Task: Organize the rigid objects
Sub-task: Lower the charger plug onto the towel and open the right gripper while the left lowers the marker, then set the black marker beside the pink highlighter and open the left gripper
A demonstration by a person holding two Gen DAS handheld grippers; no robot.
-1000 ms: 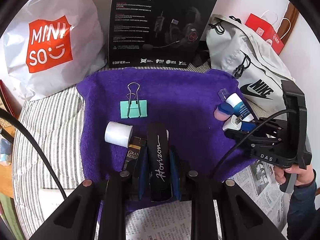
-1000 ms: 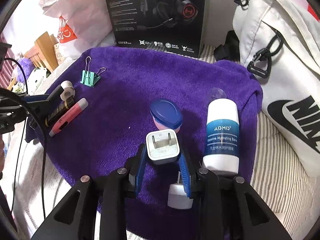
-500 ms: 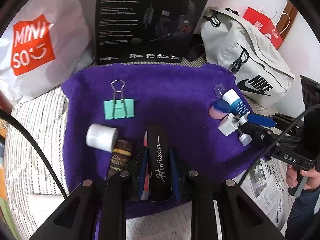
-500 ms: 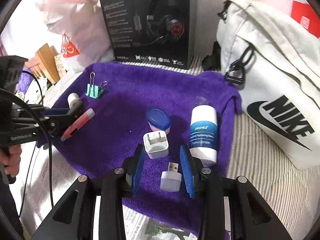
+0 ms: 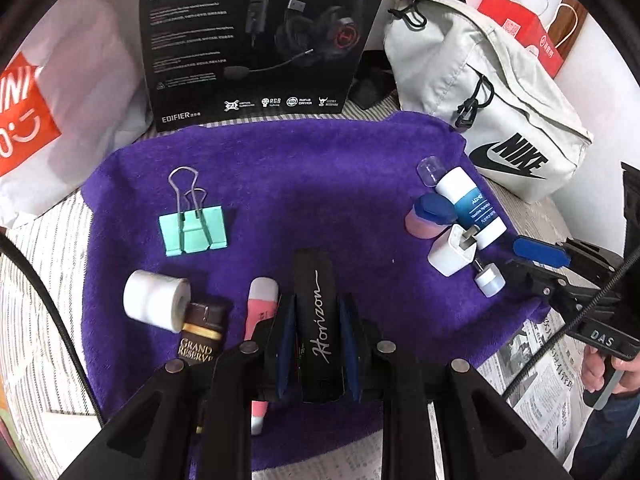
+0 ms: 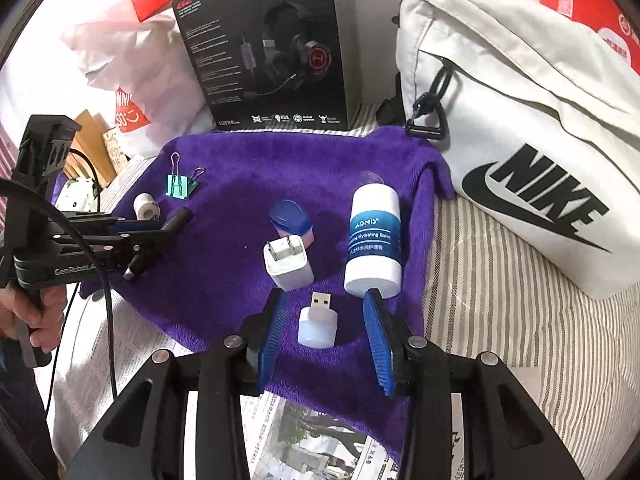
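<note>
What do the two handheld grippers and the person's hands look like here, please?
Both are black frames with blue ribbed pads. The left gripper reads "GenRobot", the right gripper "DAS"; each trails a black cable. The right hand is bare, above a dark blue sleeve.

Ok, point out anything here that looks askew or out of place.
Nothing is spilled or broken. The balm bottle lies on its side on the purple towel, and the mint binder clip sits apart from both clusters. The left tool grips a black Horizon case.
</note>
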